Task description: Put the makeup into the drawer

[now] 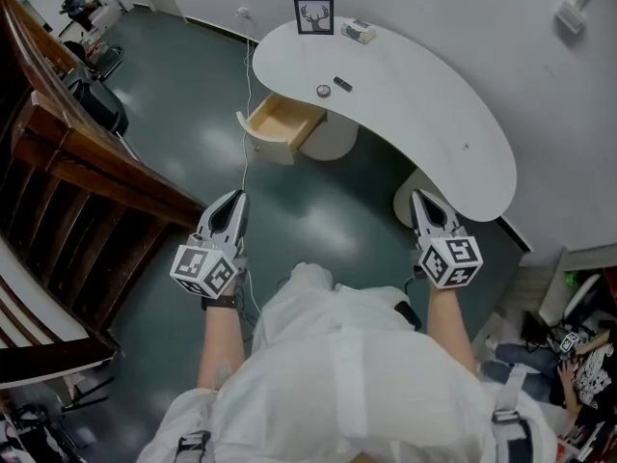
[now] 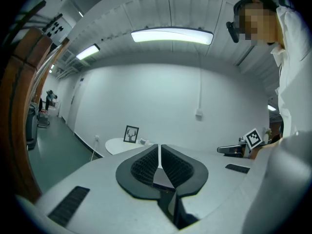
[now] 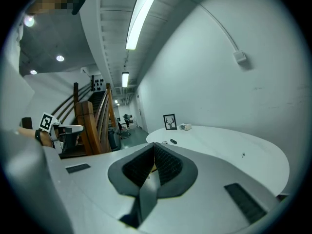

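Note:
On the white curved table [image 1: 434, 123] lie a small round compact [image 1: 323, 91] and a short black makeup stick [image 1: 342, 84]; both also show far off in the right gripper view, compact [image 3: 164, 142] and stick [image 3: 173, 141]. A light wooden drawer [image 1: 281, 122] stands pulled open under the table's left end. My left gripper [image 1: 234, 199] [image 2: 159, 147] and right gripper [image 1: 420, 198] [image 3: 154, 145] are held in front of my body, well short of the table. Both have their jaws together with nothing between them.
A framed deer picture [image 1: 313, 15] [image 3: 169, 122] [image 2: 130, 134] and a small box [image 1: 359, 32] stand at the table's far edge. A wooden stair banister [image 1: 77, 152] runs along the left. Dark green floor [image 1: 318, 210] lies between me and the table. A person sits at the lower right [image 1: 578, 355].

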A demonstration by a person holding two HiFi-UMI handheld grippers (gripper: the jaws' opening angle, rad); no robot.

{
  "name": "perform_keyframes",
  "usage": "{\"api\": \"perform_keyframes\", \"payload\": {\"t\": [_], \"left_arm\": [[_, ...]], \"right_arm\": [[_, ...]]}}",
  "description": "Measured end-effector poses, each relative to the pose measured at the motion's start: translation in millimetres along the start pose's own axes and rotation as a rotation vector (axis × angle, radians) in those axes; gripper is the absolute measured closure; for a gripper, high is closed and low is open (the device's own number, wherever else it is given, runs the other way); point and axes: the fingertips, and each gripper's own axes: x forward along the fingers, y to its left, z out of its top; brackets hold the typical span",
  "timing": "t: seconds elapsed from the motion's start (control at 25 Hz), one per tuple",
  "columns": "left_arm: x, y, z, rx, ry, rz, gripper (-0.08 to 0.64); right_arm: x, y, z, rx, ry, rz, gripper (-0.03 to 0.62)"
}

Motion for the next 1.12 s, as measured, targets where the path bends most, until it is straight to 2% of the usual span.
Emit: {"api": "perform_keyframes", "payload": {"t": [0.24, 0.4, 0.72, 0.92, 1.12], "left_arm": [[-8.8, 33.1, -12.2, -0.032, 0.014, 0.061, 0.531], [14.9, 64.9, -13.4, -0.047, 0.011, 0.071, 0.531], [97.5, 127.5, 9.8, -0.039, 0.008, -0.022, 0.531], [135.7, 176.4, 27.9, -0.038, 0.0, -0.052, 0.531], [162.2, 207.4, 39.0, -0.018, 0.016, -0.097, 0.531]], "right_arm": [[22.3, -1.3, -10.6, 0.008, 0.04, 0.013, 0.581], [60.5, -3.5, -5.4, -0.004, 0.051, 0.014, 0.581], [159.7, -11.6, 20.8, -0.012, 0.058, -0.008, 0.581], [224.1, -9.1, 37.8, -0.03, 0.057, -0.023, 0.581], [265.3, -3.2, 44.7, -0.052, 0.081, -0.042, 0.581]]}}
